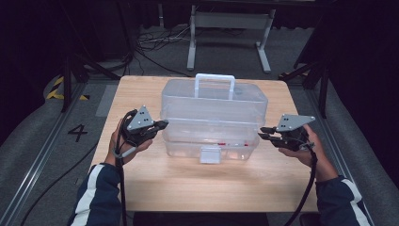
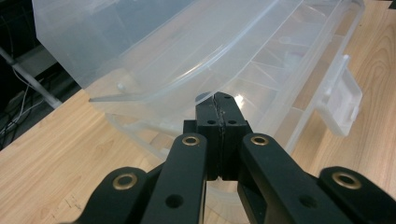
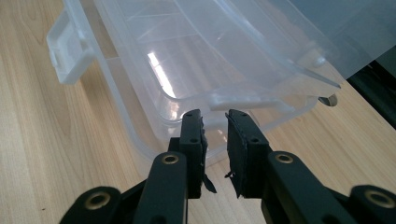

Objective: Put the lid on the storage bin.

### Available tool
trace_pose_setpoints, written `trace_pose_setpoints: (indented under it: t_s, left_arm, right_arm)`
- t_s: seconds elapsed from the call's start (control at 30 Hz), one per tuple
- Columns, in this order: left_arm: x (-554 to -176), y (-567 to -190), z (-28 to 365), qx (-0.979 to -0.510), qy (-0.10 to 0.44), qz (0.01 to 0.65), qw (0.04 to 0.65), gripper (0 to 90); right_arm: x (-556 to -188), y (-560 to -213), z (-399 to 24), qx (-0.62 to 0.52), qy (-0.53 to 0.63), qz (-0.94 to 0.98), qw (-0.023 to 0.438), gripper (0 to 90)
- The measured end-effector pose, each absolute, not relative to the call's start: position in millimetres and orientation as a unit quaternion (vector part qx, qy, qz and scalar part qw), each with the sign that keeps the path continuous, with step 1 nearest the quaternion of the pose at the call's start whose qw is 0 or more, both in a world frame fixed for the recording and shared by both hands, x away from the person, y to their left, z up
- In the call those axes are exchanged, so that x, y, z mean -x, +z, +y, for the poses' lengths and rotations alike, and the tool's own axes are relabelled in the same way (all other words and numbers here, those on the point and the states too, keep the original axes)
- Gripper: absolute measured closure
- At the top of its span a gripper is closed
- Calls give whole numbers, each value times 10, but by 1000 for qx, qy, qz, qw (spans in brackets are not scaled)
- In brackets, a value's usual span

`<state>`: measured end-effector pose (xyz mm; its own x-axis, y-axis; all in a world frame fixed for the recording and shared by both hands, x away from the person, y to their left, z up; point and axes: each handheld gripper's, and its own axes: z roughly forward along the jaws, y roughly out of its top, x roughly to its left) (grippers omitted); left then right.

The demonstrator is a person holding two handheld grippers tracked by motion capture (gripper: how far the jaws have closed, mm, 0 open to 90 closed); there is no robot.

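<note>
A clear plastic tiered box (image 1: 214,101) with a white handle (image 1: 214,80) and a front latch (image 1: 210,154) stands in the middle of the wooden table (image 1: 188,183). Its upper tiers look spread above the bottom tray. My left gripper (image 1: 162,125) is at the box's left end. In the left gripper view the left gripper (image 2: 219,100) is shut with nothing between the jaws, its tip right at the rim of an upper tier (image 2: 187,51). My right gripper (image 1: 263,133) is at the right end. Its jaws (image 3: 215,116) stand a little apart, open, just short of the tray rim (image 3: 187,51).
Small red items (image 1: 221,142) lie inside the bottom tray. Bare table runs in front of the box and along both sides. Beyond the far edge are floor cables (image 1: 155,44) and a white metal stand (image 1: 230,37). A "4" (image 1: 77,133) is marked on the floor at left.
</note>
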<state>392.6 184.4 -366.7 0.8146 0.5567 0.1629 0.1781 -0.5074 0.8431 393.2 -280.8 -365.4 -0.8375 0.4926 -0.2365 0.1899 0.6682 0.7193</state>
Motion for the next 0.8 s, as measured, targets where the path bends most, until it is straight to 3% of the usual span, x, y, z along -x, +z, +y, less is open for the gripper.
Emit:
trace_pose_setpoints:
  t_s: [0.8]
  left_arm:
    - [-3855, -3740, 1836, -847, 210, 223, 433, 900]
  right_arm:
    - [-3896, -3712, -2866, -200, 355, 889, 208, 751]
